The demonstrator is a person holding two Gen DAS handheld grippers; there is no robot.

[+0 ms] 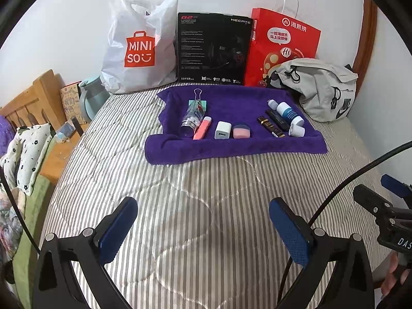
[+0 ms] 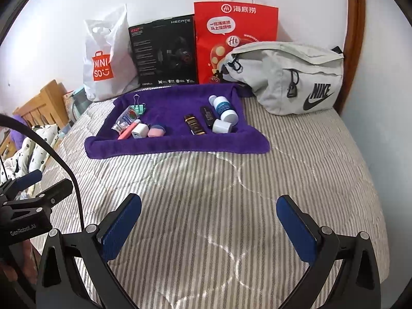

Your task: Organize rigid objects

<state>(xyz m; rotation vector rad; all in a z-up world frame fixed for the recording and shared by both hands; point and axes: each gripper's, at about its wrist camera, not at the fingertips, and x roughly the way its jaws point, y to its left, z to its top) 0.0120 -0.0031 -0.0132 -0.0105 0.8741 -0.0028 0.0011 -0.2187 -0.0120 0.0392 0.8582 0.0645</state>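
Note:
A purple towel [image 1: 231, 149] [image 2: 177, 149] lies on the striped bed. On its left part are a clear bottle [image 1: 191, 119] with a binder clip [image 1: 197, 95], a pink tube [image 1: 202, 128], a white charger cube [image 1: 222, 130] [image 2: 139, 130] and a pink round case [image 1: 241, 131]. On its right part lie two dark tubes [image 1: 270, 126] [image 2: 195, 124], a white and blue bottle [image 1: 287, 113] [image 2: 223, 106] and a white cap [image 1: 297, 130]. My left gripper [image 1: 203, 213] and right gripper [image 2: 208, 213] both hover open over the bed, well short of the towel, holding nothing.
Against the wall stand a white Miniso bag [image 1: 140, 49], a black headset box [image 1: 213, 49] and a red paper bag [image 1: 283, 43]. A grey Nike pouch [image 2: 291, 77] lies right of the towel. A wooden bed frame [image 1: 28, 103] and bedding are at left.

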